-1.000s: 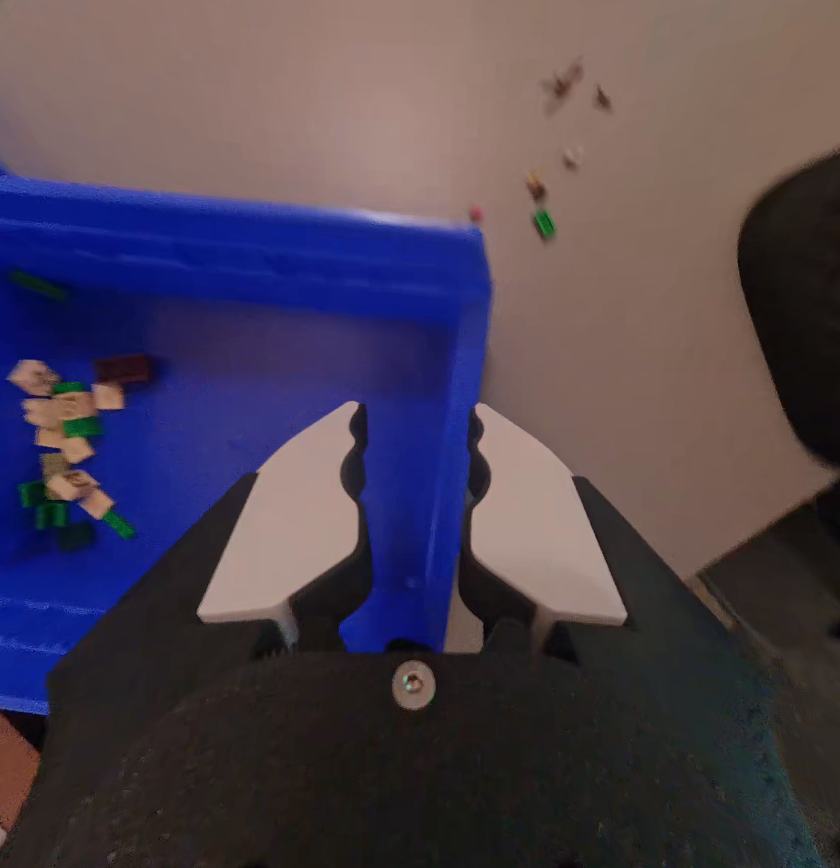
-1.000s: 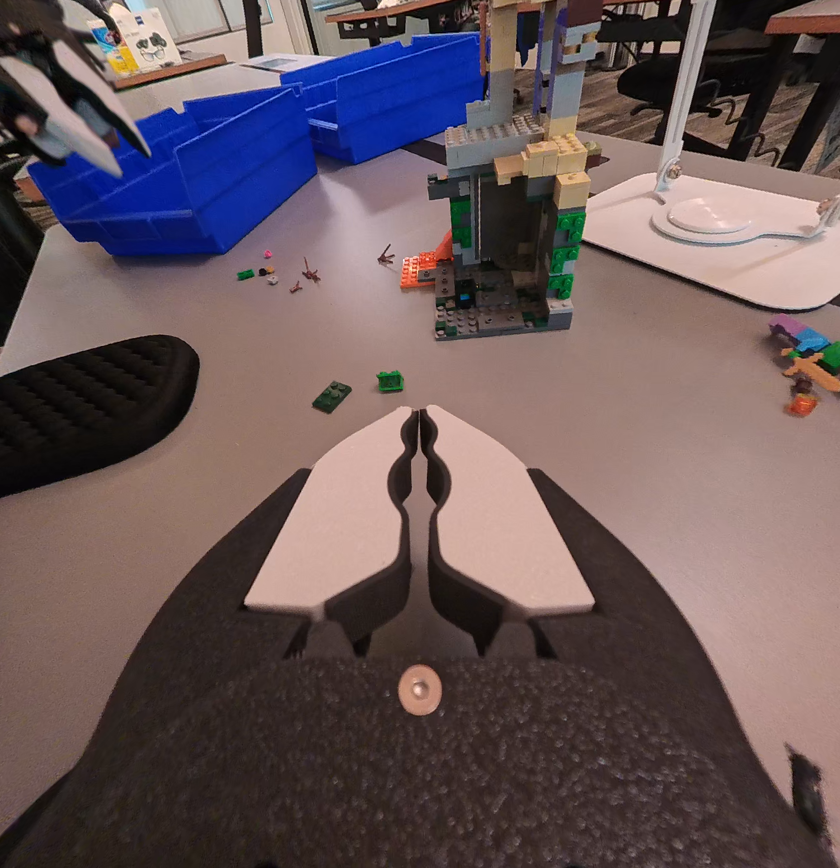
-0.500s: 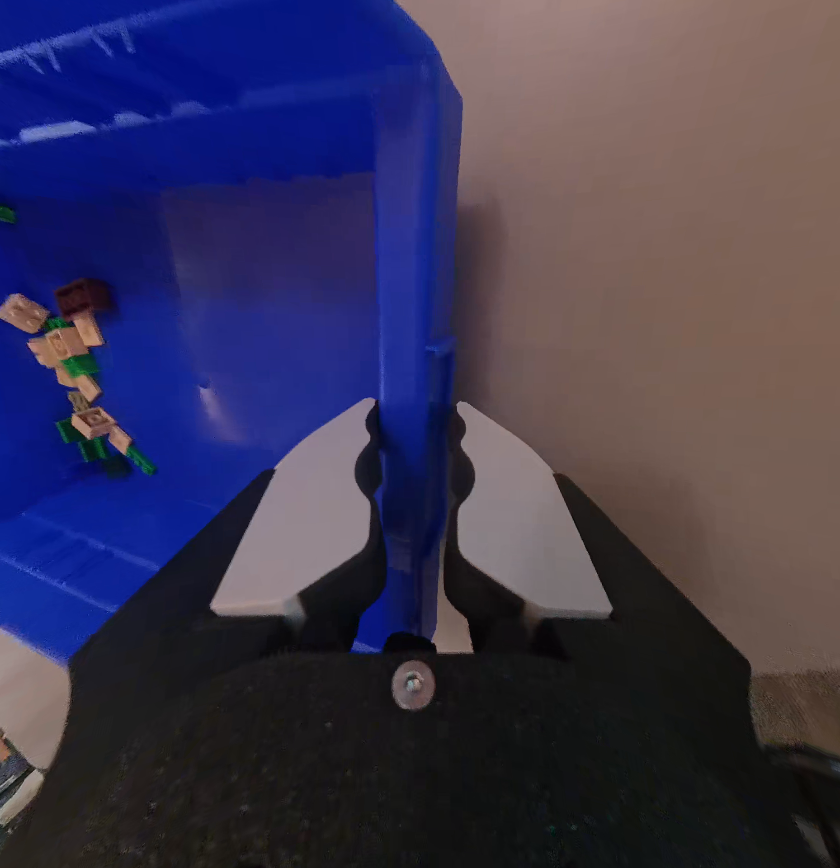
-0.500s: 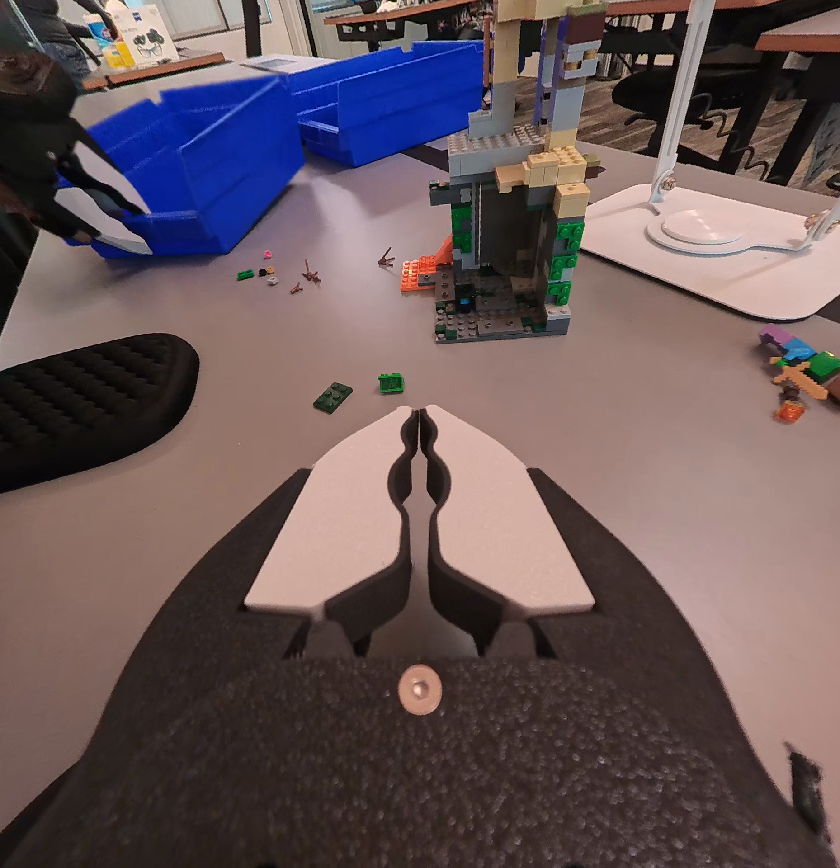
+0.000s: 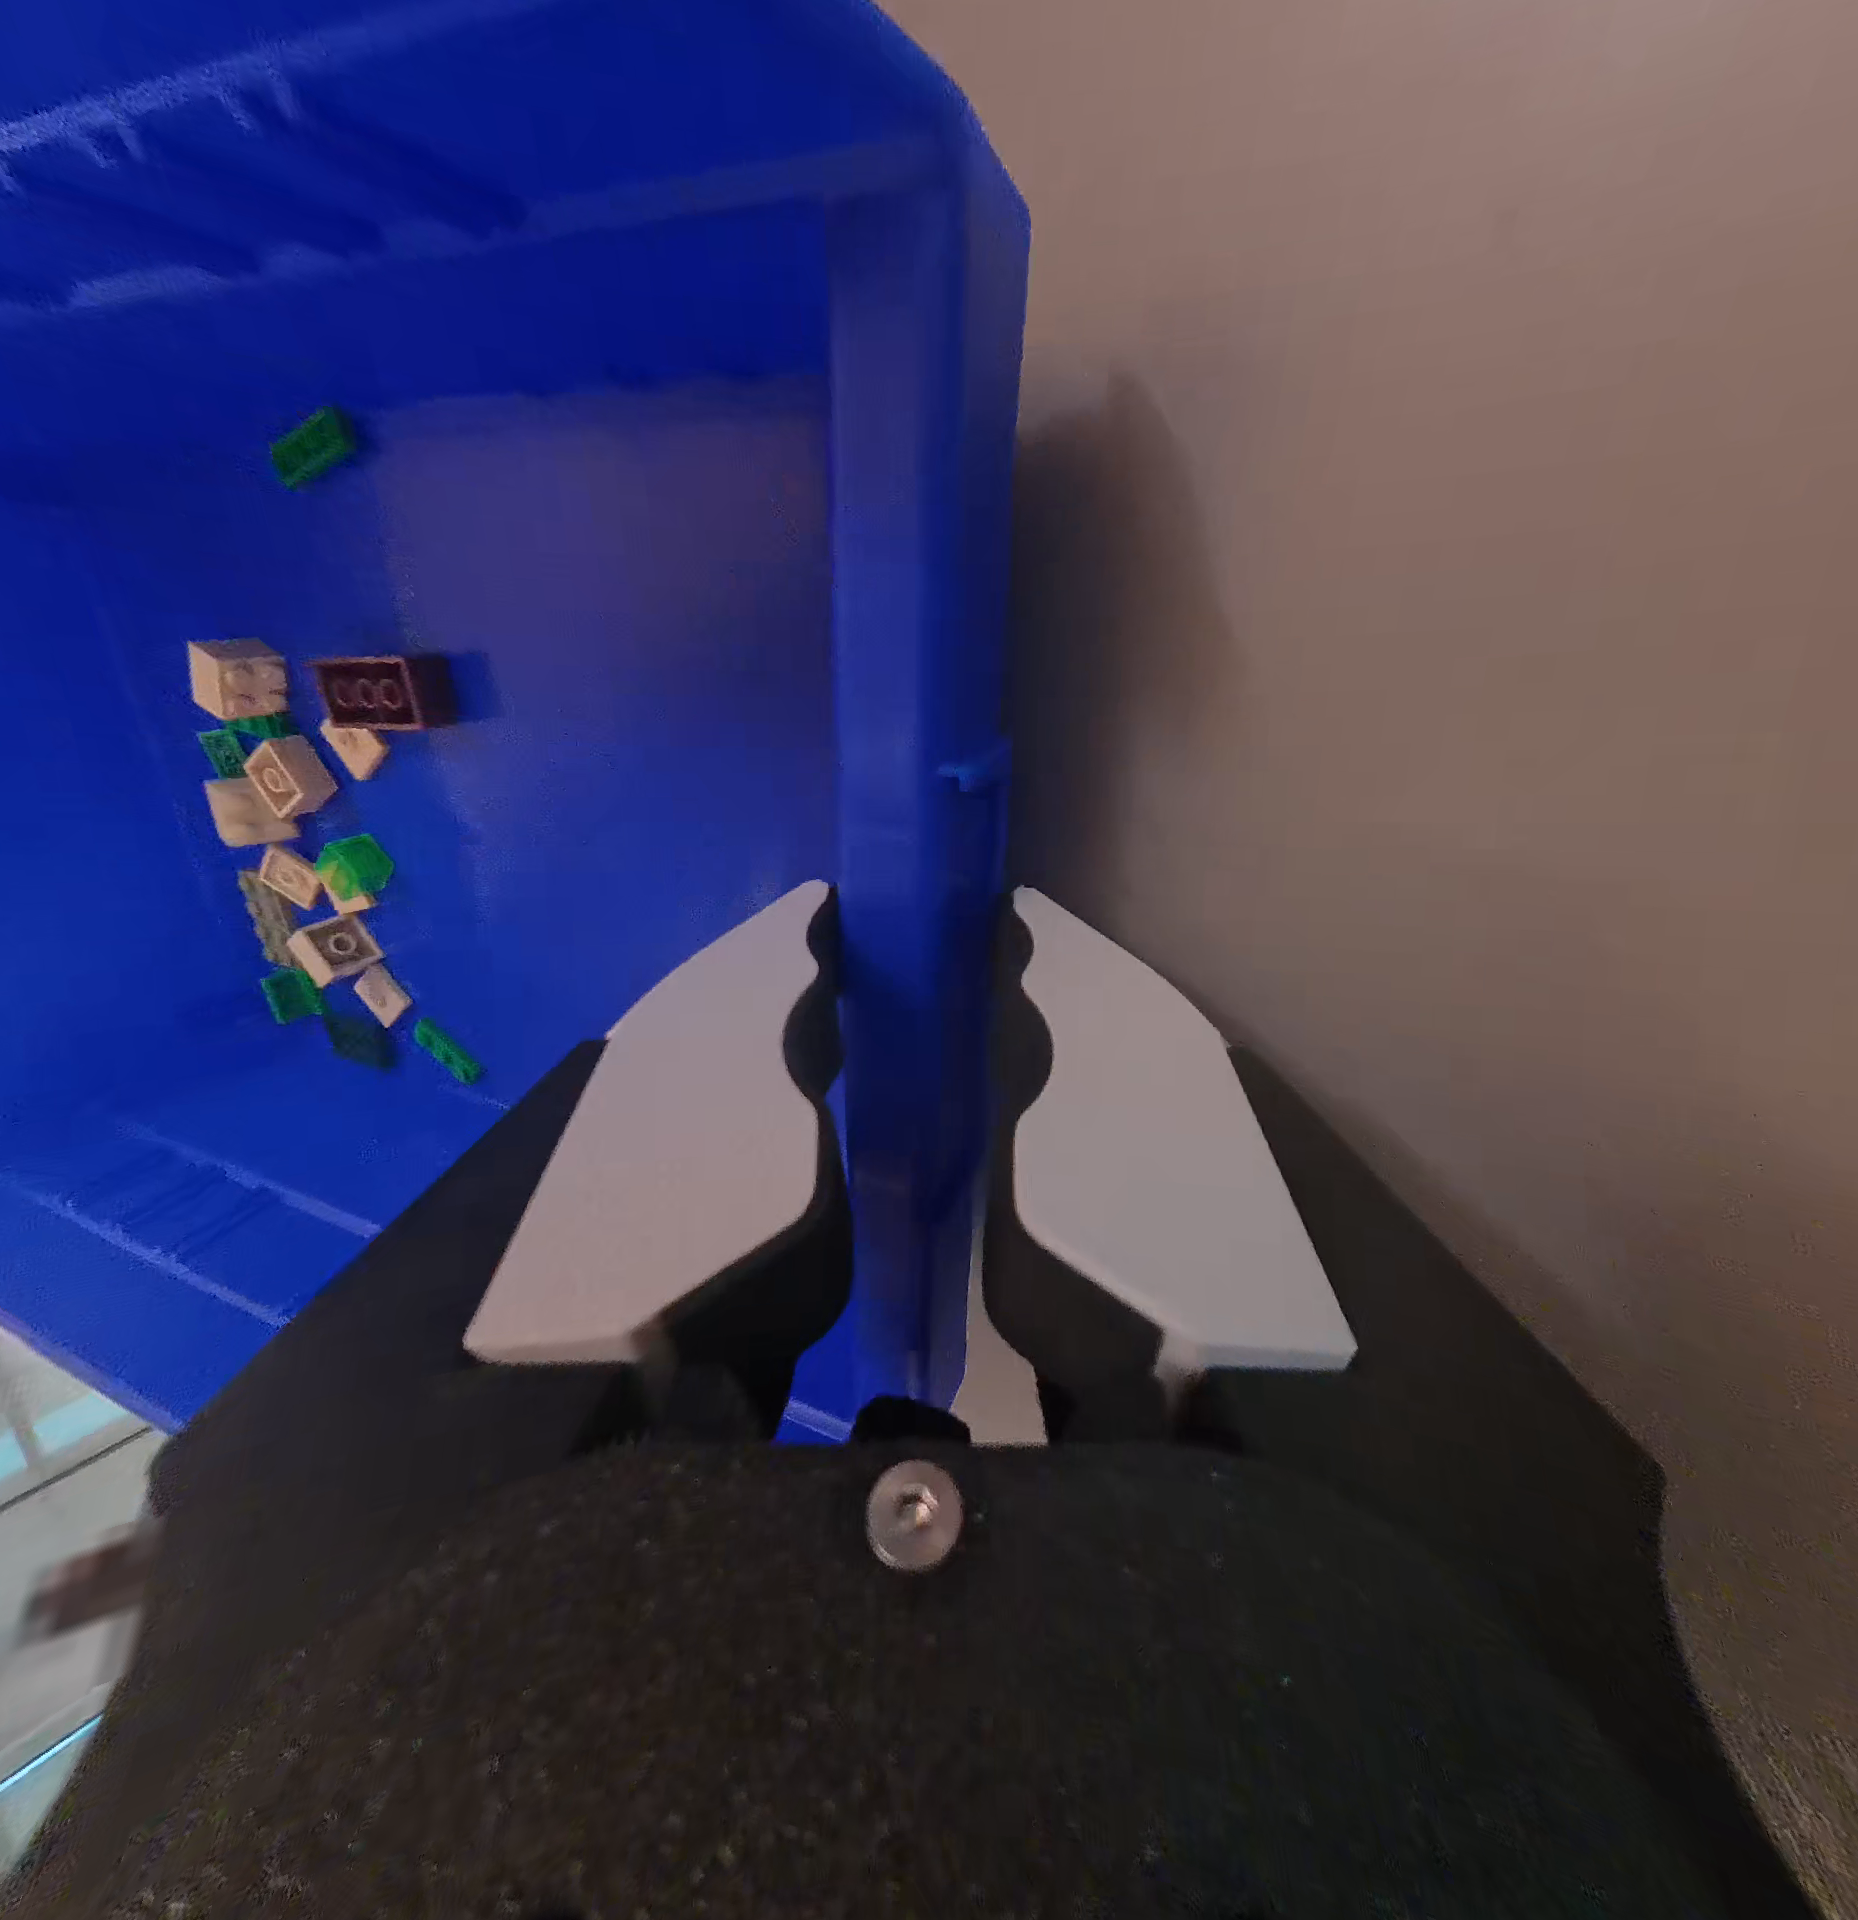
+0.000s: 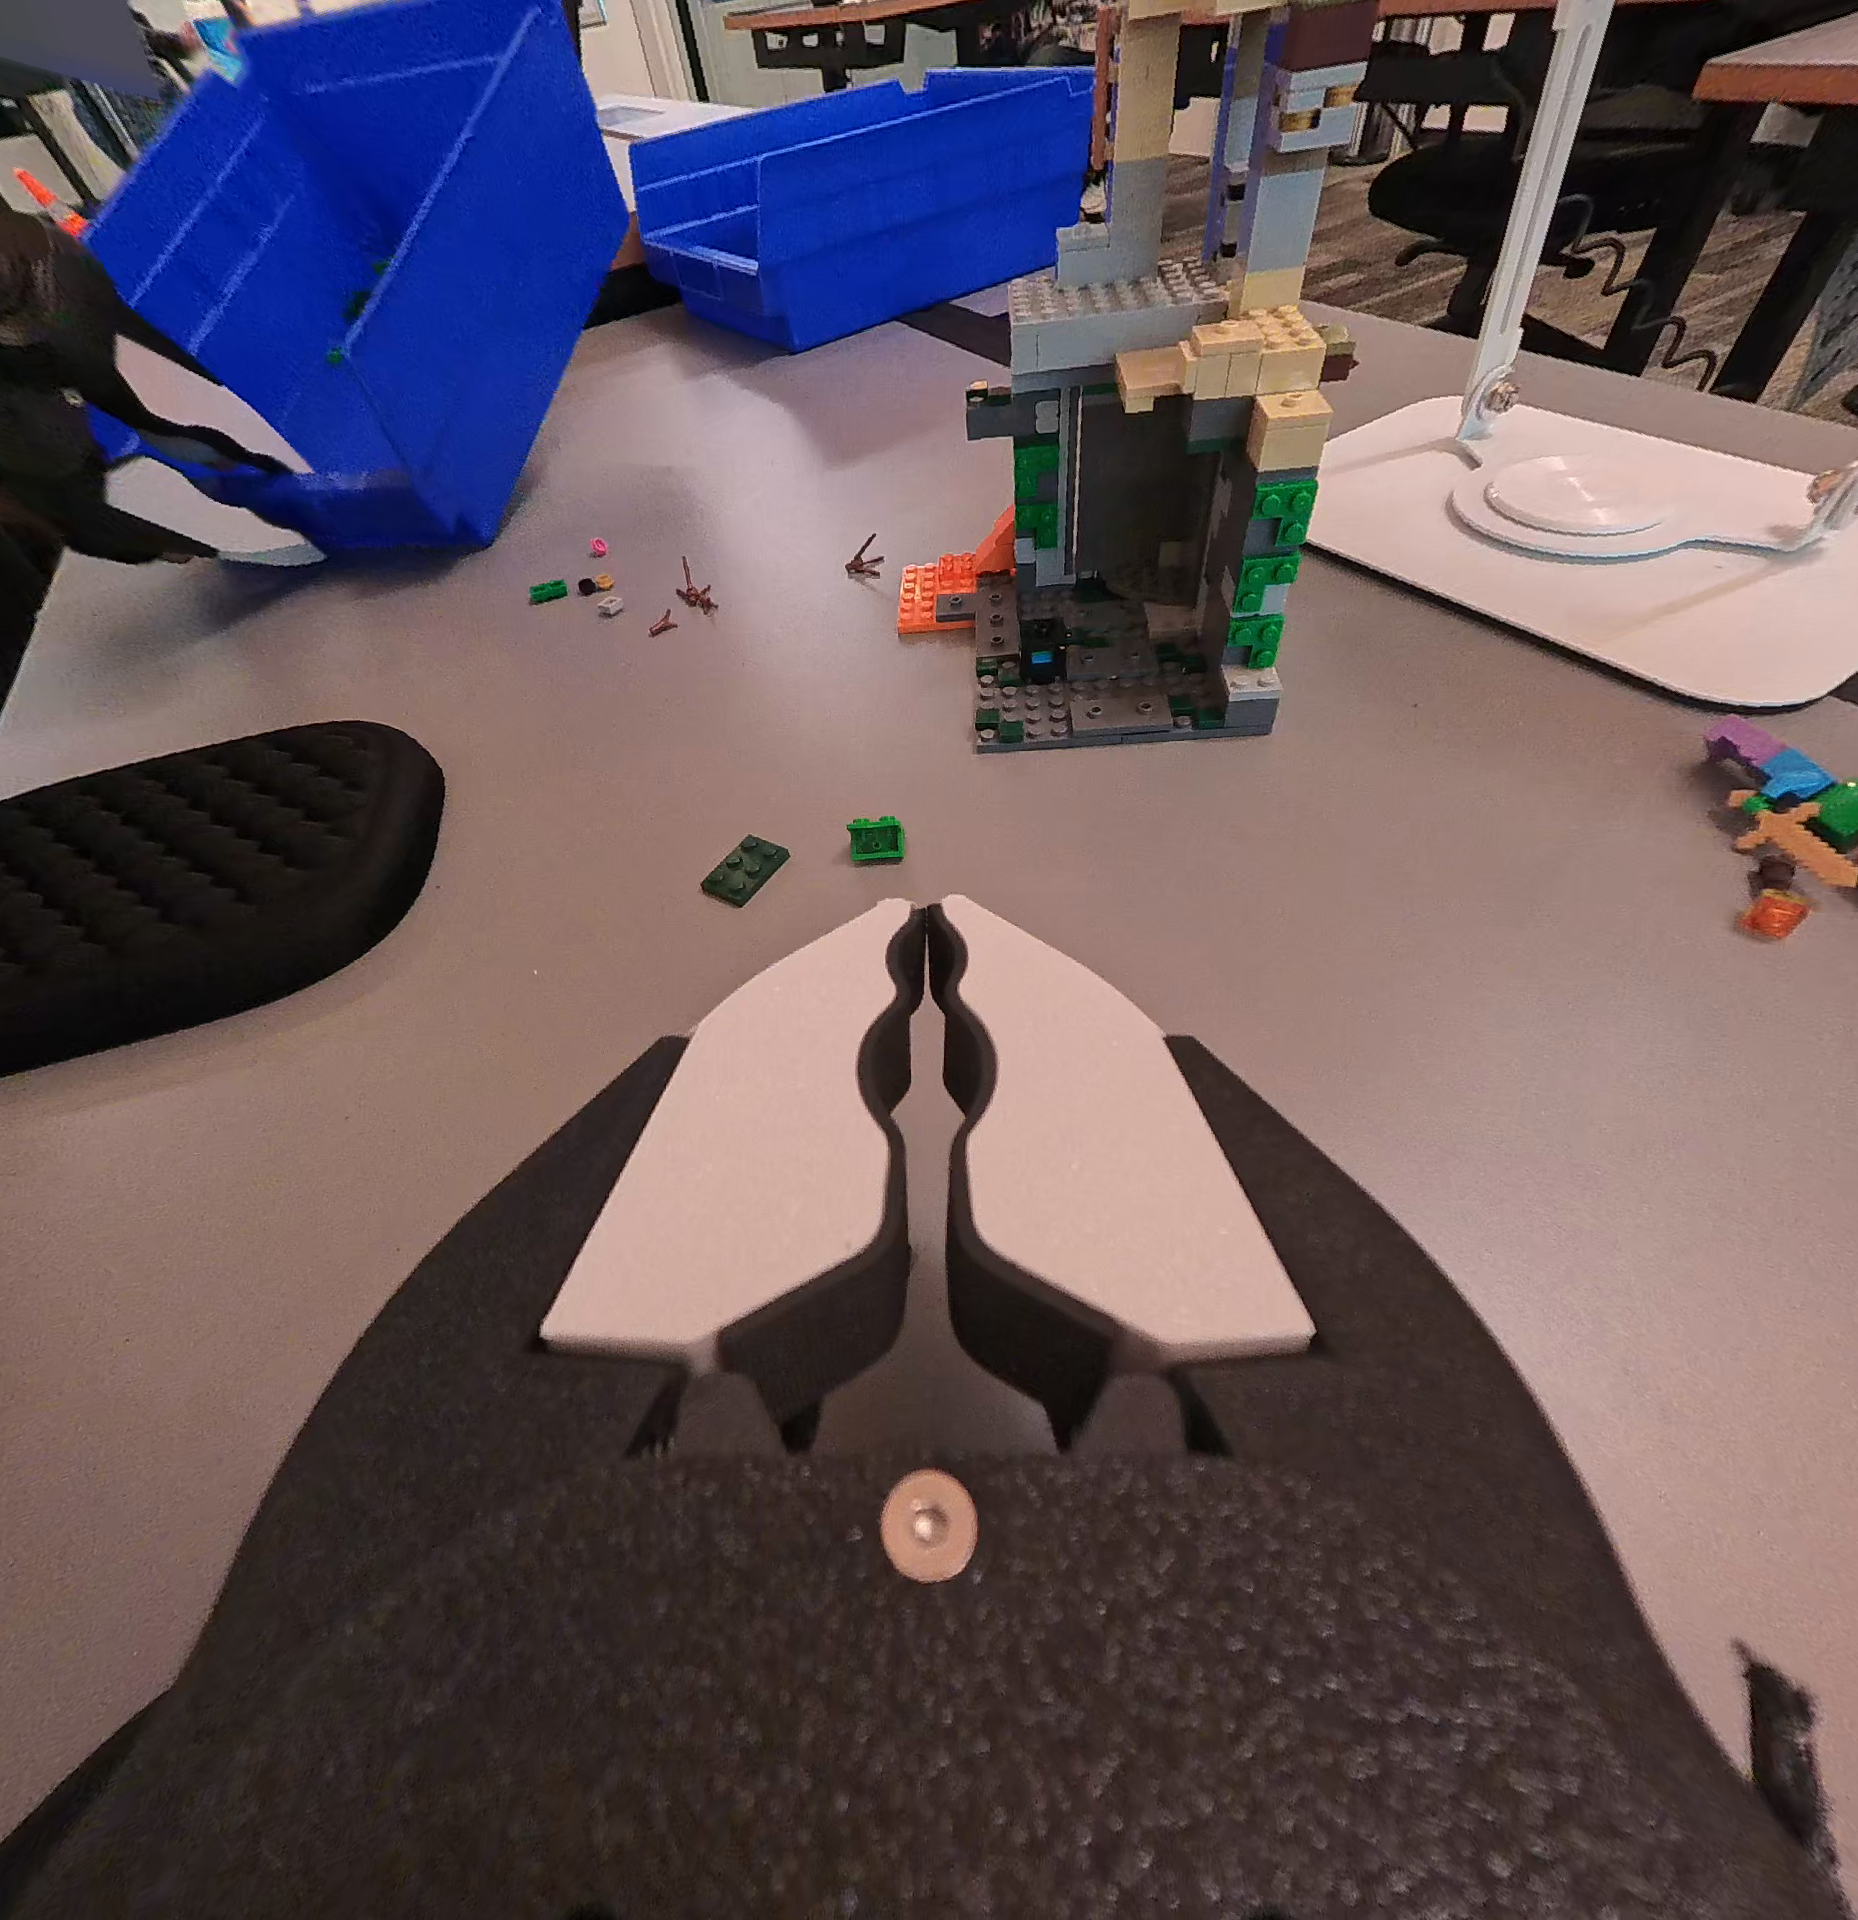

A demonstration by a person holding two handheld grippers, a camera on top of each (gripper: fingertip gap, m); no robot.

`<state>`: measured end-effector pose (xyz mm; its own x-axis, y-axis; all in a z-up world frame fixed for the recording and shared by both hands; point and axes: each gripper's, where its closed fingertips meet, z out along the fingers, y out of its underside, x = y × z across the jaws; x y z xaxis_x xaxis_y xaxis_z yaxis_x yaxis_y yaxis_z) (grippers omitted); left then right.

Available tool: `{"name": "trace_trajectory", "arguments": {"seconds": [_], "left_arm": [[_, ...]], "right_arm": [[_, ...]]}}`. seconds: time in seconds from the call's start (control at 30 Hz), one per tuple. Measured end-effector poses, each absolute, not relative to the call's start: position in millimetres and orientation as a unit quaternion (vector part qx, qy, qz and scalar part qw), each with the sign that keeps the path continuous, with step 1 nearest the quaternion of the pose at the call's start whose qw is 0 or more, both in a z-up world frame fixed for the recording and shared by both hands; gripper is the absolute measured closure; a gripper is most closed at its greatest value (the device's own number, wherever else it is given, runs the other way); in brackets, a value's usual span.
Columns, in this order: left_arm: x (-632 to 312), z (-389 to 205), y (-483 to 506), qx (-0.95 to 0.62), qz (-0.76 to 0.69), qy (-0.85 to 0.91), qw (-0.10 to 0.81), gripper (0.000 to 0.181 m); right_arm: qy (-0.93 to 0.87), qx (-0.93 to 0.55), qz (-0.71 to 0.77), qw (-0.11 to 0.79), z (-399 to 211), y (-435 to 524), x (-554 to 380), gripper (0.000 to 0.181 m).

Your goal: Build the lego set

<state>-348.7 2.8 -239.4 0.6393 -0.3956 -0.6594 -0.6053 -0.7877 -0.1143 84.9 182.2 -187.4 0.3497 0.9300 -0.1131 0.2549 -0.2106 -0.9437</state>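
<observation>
Between the fingers of the left gripper (image 5: 920, 914) stands the side wall of the blue bin (image 5: 613, 582), clamped near its corner; the bin is tipped up off the table (image 6: 1424, 987). Loose bricks (image 5: 291, 842) lie left of the gripper against the bin's inner face. Judged stiff, light and smooth, the wall should be held deep. The right gripper (image 6: 925, 912) is closed and empty, behind two green pieces (image 6: 800, 854).
</observation>
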Motion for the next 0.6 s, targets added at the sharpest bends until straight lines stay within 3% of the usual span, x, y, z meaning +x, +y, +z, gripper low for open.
{"name": "trace_trajectory", "arguments": {"seconds": [0.47, 0.53, 0.6], "left_arm": [[-322, -232, -18, -0.925, 0.155, 0.331, 0.103, 0.153], [-317, -220, -19, -0.927, 0.117, 0.337, 0.118, 0.136], [-304, -199, -14, -0.926, 0.056, 0.338, 0.157, 0.129]], "right_arm": [[-0.432, -0.687, 0.372, 0.451, -190, 183, 85, 0.181], [-0.432, -0.687, 0.372, 0.451, -190, 183, 86, 0.181], [-0.432, -0.687, 0.372, 0.451, -190, 183, 86, 0.181]]}}
